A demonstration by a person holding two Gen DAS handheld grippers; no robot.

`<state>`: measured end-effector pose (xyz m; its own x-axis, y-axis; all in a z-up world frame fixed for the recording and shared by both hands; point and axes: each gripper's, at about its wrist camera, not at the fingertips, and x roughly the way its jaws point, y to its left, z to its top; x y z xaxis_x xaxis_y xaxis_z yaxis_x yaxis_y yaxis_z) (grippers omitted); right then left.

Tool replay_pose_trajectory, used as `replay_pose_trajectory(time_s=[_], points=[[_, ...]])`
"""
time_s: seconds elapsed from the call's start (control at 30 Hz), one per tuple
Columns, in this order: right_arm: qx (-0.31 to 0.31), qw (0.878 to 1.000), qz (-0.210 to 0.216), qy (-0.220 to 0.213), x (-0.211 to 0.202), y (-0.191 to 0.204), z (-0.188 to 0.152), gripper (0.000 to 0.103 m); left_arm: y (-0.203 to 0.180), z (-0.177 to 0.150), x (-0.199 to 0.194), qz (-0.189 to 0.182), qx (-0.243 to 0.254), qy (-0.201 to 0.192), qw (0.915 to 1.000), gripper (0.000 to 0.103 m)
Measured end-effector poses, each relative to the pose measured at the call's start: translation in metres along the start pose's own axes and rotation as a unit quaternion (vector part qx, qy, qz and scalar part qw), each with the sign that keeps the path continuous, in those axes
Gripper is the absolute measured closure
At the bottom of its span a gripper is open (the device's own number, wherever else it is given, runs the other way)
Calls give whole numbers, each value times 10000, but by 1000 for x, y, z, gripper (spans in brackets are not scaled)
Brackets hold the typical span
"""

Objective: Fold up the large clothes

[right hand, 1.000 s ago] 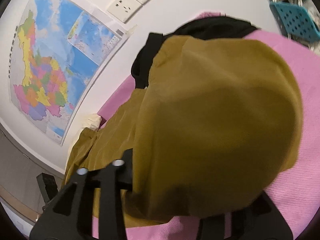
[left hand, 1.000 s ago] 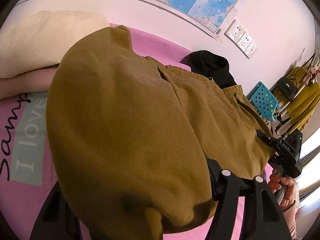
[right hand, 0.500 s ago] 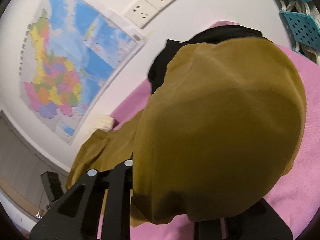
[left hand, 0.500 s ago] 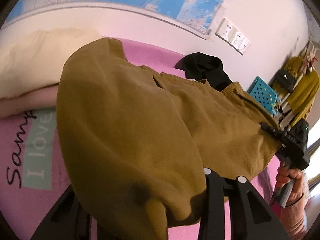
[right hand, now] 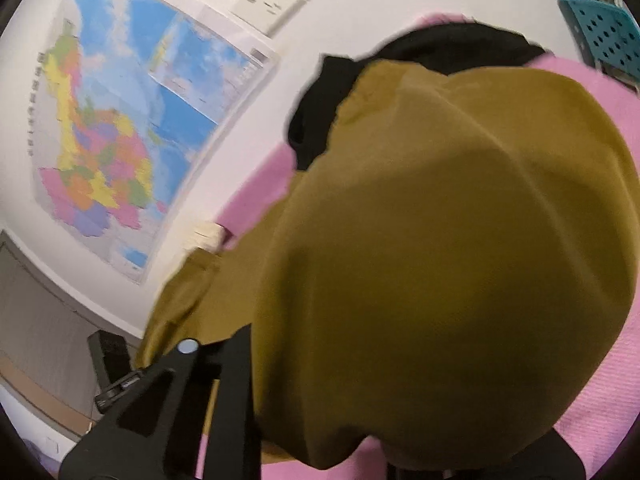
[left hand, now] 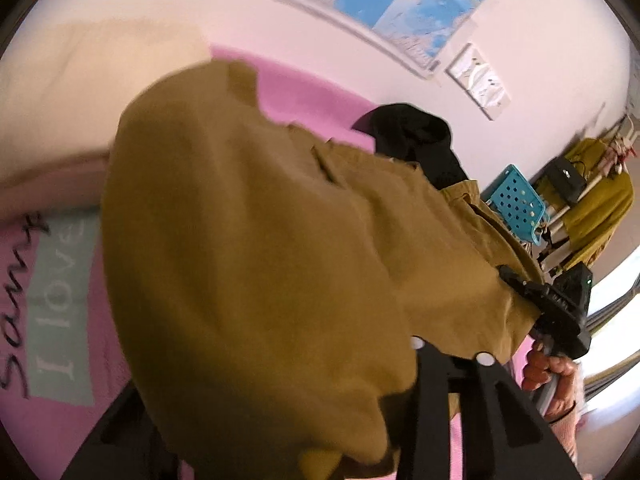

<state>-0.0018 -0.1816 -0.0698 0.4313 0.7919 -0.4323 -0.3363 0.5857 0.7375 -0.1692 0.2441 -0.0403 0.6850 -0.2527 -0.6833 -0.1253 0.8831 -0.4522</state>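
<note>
Pink bedding point(left hand: 312, 92) covers the bed below a wall map point(right hand: 132, 120), with a black garment point(left hand: 416, 140) at one o'clock in the left view. We grip the mustard garment point(left hand: 260, 248) with both tools: our left gripper point(left hand: 360, 456) pinches one corner at six o'clock, jaws narrow on cloth that drapes over them; our right gripper point(right hand: 320, 440) clamps another corner, its tips buried under fabric. The garment hangs lifted between them, its far end trailing on the bed. We judge the fold as only underway: the edge is raised, but nothing is laid over or flattened yet, and later folds remain.
</note>
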Motion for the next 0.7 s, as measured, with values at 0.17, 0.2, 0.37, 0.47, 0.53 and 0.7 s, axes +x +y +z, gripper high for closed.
replay_pose_trajectory(time_s=[0.17,0.2,0.37,0.47,0.53,0.7], points=[[-452,9975,406,-350,-29,50,24,91,-24,28,-34,-64,389,-285,9988,73],[-518,9966,489,-407,-33,60,29,91,-27,35,-40,-97,409,-334,9986,73],[-1002,9881,952,-675,-48,115,61,91,-35,75,-91,-173,585,-760,9952,73],[-1210,9824,1211,-751,-41,147,79,91,-33,96,-123,-40,684,-1107,9915,73],[-1363,9773,1420,-781,-28,170,89,91,-29,109,-143,176,736,-1386,9875,73],[-1582,9643,1990,-749,34,231,110,91,6,150,-191,836,603,-1940,9756,73]])
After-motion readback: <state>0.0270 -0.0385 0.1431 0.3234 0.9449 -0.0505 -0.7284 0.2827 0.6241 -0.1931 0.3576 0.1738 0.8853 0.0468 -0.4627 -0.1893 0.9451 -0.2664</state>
